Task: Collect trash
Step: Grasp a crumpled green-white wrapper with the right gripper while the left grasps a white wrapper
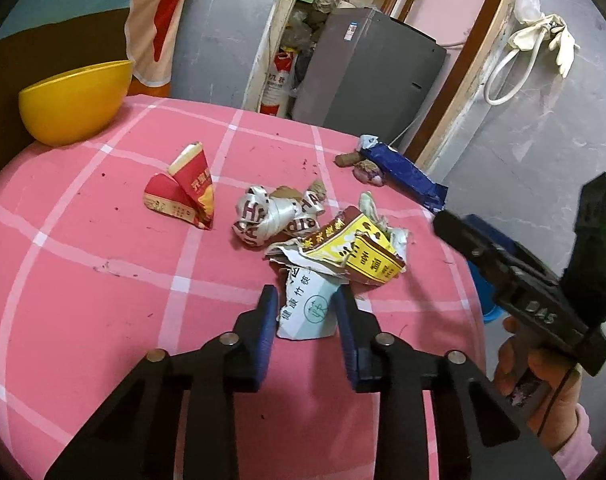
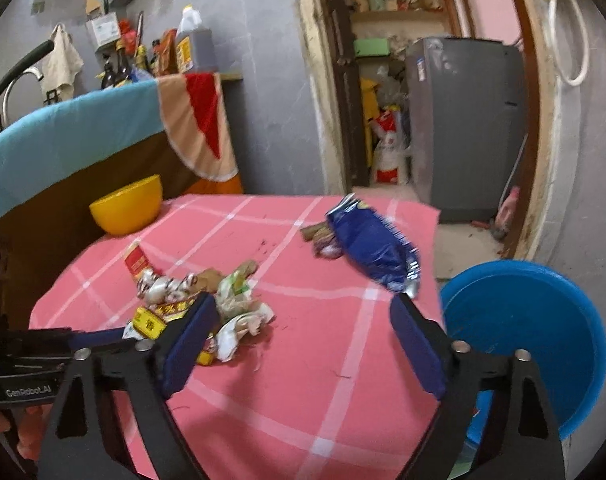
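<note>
Left wrist view: left gripper [image 1: 307,320] low over pink checked tablecloth [image 1: 103,300], fingers parted partway on either side of a white torn wrapper [image 1: 307,308], contact unclear. Just beyond, yellow-red wrapper [image 1: 359,252], crumpled ribbon [image 1: 271,216], red packet [image 1: 187,192]. Yellow bowl [image 1: 75,100] at far left edge, contents hidden.

Right wrist view: right gripper [image 2: 303,332] spread wide, holding nothing. Blue snack bag [image 2: 371,248] beyond its right finger. Blue basin [image 2: 523,340] off the tablecloth's right edge, apparently empty.

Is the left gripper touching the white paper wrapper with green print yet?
Cannot tell. In the left wrist view the left gripper has its jaws on both sides of the white paper wrapper, but neither contact nor gap shows plainly.
</note>
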{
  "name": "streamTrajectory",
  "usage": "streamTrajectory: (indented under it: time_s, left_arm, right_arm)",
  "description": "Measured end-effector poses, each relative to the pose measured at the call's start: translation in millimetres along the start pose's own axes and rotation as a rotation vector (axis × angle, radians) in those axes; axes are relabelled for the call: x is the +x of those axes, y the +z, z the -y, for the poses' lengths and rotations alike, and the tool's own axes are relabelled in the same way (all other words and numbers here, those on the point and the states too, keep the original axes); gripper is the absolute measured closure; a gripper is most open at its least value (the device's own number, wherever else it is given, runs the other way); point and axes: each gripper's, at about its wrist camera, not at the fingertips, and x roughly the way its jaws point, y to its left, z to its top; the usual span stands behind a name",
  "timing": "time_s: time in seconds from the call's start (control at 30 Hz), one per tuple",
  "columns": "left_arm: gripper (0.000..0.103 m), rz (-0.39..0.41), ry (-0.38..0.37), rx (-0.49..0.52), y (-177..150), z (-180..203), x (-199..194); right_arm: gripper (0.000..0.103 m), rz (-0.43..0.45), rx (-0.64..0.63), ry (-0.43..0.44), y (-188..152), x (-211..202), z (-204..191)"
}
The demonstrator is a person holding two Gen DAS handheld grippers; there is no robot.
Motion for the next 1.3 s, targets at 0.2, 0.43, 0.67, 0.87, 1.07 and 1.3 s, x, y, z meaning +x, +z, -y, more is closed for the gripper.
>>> streamTrajectory:
  time_s: [0.2, 0.43, 0.67, 0.87, 1.07, 1.3]
  left_arm:
    - [0.089, -0.011, -0.037, -0.019, -3.7, -6.0, -3.4]
    - [0.097, -0.004, -0.028, -0.008, -6.2, -7.1, -11.1]
    - [0.098, 0.002, -0.021, -0.011, -6.1, -5.9, -10.8]
    - [0.098, -0.005, -0.026, -0.003, -5.6, -2.7, -7.7]
    - [0.098, -0.022, -0.040, -0.013, -2.5, -2.5, -4.4]
    - [0.093, -0.048, -0.065, -0.038, 1.0, -3.7, 1.9]
  right_arm:
    - [0.029, -0.056, -0.048, 0.029, -4.5, 13.8, -14.9]
    - [0.041, -0.095, -0.055, 0.061, -5.9, 24.7, -24.0]
    - [0.044, -0.113, 0.015, 0.077, -0.9, 34.0, -17.2]
    - [0.052, -0.125, 0.056, 0.083, 4.3, 39.0, -6.9]
    - [0.058, -0.170, -0.019, 0.107, 1.8, 48.0, -22.2]
    - [0.069, -0.185, -0.088, 0.105, -4.9, 48.3, -33.6]
